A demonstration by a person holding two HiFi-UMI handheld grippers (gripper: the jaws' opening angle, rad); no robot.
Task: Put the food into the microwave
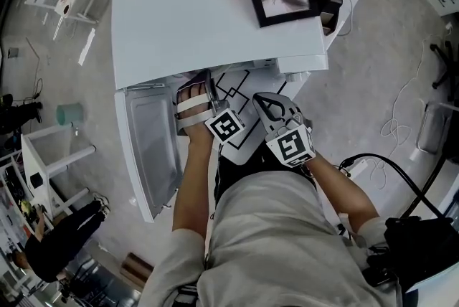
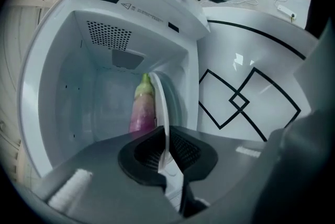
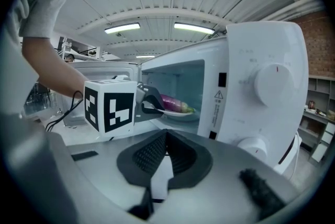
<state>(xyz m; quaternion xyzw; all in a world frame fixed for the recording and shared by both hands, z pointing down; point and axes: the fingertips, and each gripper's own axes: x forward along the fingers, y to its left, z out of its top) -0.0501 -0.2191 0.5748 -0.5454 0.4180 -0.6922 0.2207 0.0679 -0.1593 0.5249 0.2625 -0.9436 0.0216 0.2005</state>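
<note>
Left tool (image 2: 166, 150) pinches plate (image 2: 162, 105), food (image 2: 142, 112) just beyond.

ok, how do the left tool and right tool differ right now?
Grip: the left tool is shut on the rim of the plate carrying the food; the right tool is shut on nothing.
Place: the left tool is at the mouth of the open microwave, plate inside; the right tool sits back, outside it.
Shared: both point toward the microwave.
</note>
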